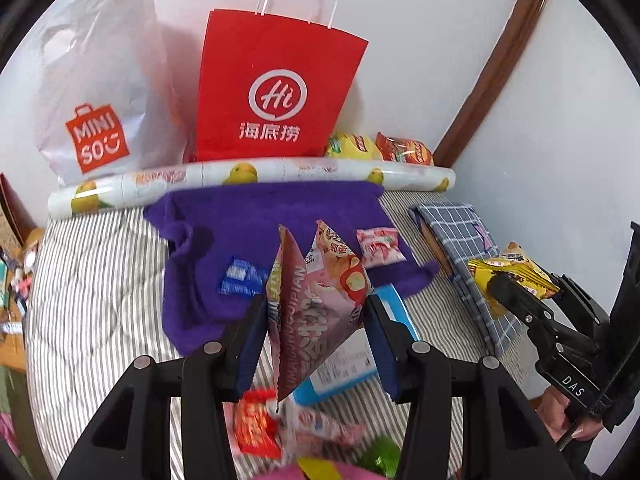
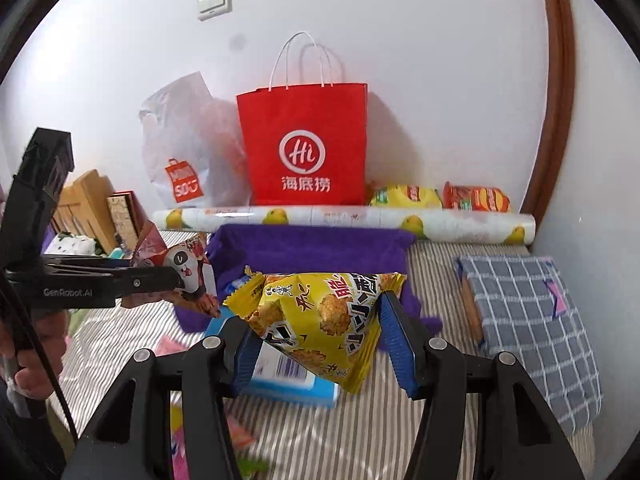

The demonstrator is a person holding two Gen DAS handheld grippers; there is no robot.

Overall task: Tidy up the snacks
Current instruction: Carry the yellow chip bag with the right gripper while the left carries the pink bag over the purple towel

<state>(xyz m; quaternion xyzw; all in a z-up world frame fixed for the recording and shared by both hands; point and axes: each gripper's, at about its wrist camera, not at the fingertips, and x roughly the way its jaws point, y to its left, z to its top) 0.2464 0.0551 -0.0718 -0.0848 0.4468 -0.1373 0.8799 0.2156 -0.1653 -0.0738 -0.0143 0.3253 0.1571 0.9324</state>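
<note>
Both jaws are clamping snack packs above the striped bed [image 2: 320,432]: I am holding a pink chip bag [image 1: 320,300] in the left gripper [image 1: 316,336], its blue pads [image 1: 252,344] pressing the bag's sides, while the right gripper [image 2: 316,344] is gripping a yellow snack bag [image 2: 320,320] between its own pads. Each bag is hanging clear of the bedding, over a blue-and-white box [image 2: 288,384] lying near the middle of the bed. A purple towel [image 1: 248,220] is spreading across the far centre, carrying a small pink packet [image 1: 380,246] and a small blue packet [image 1: 242,276]. Beyond it, a fruit-print roll [image 1: 256,178] is lying across the far edge, with a red paper bag [image 1: 276,92] standing against the wall, a white plastic bag [image 1: 100,96] at its left, and a yellow pack [image 2: 404,196] and a red pack [image 2: 476,198] at its right. A checked cloth bundle [image 2: 524,320] is resting at the right side. More loose packets [image 1: 280,424] are lying at the near edge.
</note>
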